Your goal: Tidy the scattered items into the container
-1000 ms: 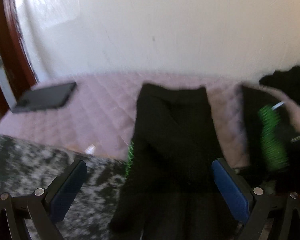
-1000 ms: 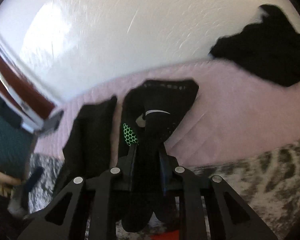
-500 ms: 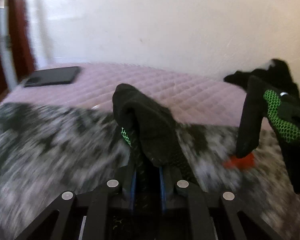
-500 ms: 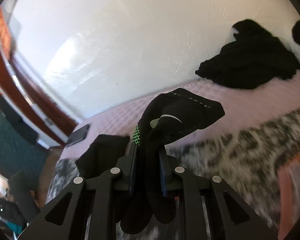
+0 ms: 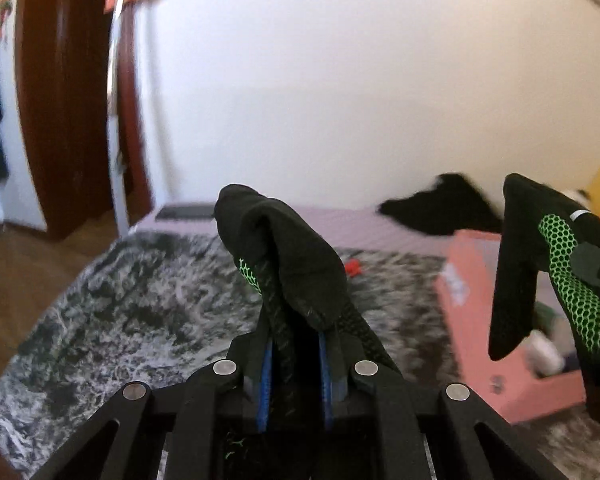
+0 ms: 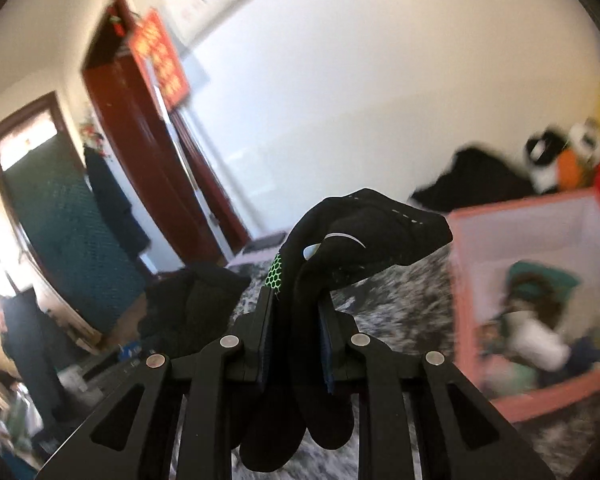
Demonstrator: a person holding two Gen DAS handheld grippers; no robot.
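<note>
gloves: one pinched in my left gripper (image 5: 296,364) | other in right gripper (image 6: 294,344) | lifted clear to reach pink container (image 6: 464,280)

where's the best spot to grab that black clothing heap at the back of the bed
Judging loosely, pinch the raised crest of the black clothing heap from above. It lies crumpled on the pink quilt, so its flat edges offer little to bite on. The view is blurred, so folds are hard to tell.

We see home bedroom: bed (image 5: 148,304) with mottled grey blanket, pink quilted cover (image 5: 340,220), dark wooden door (image 6: 140,128), plush toys (image 6: 560,152), white wall (image 5: 340,100).
</note>
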